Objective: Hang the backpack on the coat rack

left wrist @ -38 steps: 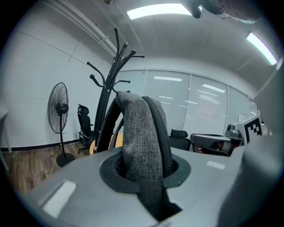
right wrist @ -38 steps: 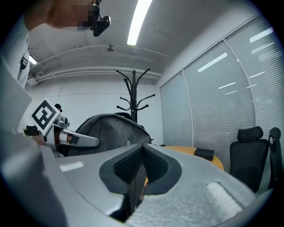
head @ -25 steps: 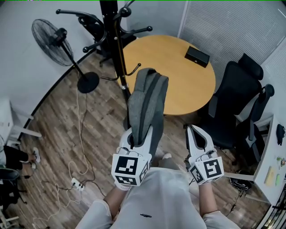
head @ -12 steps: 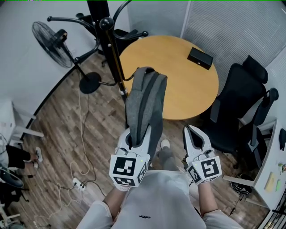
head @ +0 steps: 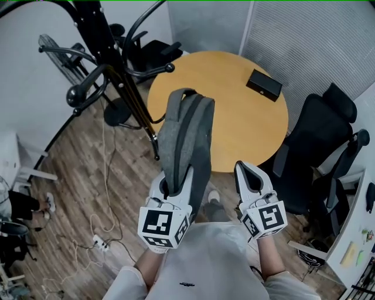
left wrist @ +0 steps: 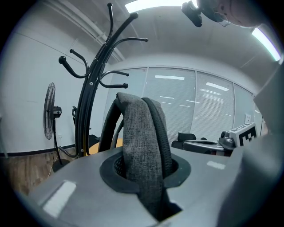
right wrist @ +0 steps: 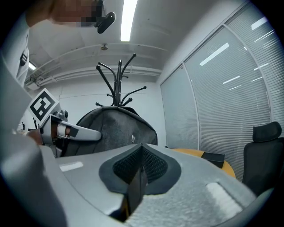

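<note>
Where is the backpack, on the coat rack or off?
Off. The left gripper holds the backpack in the air beside the coat rack, on no hook.

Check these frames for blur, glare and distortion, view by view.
Head view: evenly lit and sharp, though the wide lens bows the coat rack. Left gripper view: fisheye with dark corners; backpack weave crisp, ceiling light glaring. Right gripper view: strip light blown out, corners dark too.

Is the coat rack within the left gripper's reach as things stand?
Likely yes: the coat rack stands close ahead on the left, nothing blocks the way, and the left gripper holds the backpack.
</note>
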A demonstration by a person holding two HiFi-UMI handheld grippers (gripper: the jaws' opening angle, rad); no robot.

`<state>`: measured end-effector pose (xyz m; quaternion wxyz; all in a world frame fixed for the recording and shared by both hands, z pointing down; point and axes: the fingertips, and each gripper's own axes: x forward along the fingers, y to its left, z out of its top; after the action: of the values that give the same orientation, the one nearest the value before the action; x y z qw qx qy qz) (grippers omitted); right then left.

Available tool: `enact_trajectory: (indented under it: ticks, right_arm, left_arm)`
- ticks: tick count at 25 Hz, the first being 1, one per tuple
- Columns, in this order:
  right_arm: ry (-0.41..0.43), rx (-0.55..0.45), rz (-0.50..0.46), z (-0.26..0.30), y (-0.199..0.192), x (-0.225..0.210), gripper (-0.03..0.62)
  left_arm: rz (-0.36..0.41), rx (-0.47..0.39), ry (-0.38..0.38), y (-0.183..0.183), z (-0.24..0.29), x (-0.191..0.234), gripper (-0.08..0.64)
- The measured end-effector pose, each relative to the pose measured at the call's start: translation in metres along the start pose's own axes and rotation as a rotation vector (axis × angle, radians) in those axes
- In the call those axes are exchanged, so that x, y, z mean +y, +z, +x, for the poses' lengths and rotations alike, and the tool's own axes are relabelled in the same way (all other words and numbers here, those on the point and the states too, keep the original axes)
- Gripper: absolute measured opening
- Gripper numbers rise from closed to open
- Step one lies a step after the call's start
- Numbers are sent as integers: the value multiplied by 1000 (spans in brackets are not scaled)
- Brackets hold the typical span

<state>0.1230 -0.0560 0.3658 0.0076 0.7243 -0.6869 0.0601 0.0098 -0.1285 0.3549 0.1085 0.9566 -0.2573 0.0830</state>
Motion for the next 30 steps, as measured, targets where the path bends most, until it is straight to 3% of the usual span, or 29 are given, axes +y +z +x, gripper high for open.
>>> enact_trajectory:
  ticks: [10,22,30]
  right_arm:
    - [104,-21,5,55,23,-60,2]
    - [241,-44,14,97,33,-100,2]
    - [272,-51,13,101,38,-118,2]
  left_arm:
    - [-14,-23,88,29,69,1,101]
    - [-19,-77,229,46,106,1,101]
    - [-21,-88,234,52,125,-14,101]
